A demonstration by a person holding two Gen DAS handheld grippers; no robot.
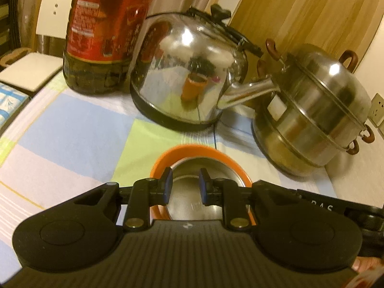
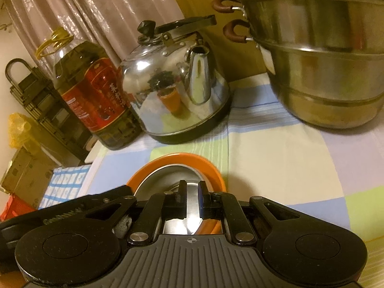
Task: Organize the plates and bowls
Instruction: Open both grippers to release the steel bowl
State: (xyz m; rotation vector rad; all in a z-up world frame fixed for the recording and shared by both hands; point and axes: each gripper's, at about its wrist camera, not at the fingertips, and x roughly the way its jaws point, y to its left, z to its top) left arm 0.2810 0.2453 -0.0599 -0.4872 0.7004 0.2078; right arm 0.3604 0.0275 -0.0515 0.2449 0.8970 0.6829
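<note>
Orange-rimmed round steel bowl (image 1: 204,165) under both grippers: left gripper (image 1: 184,187) slightly parted, right gripper (image 2: 192,199) nearly closed, neither visibly pinching. Step: bowl handling; next, probably a firm rim grip.

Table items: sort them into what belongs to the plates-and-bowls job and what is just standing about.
Belongs to the job:
orange bowl
steel bowl nested inside it
left gripper
right gripper

Just standing about:
kettle
steamer pot
oil bottle
checked tablecloth
</note>
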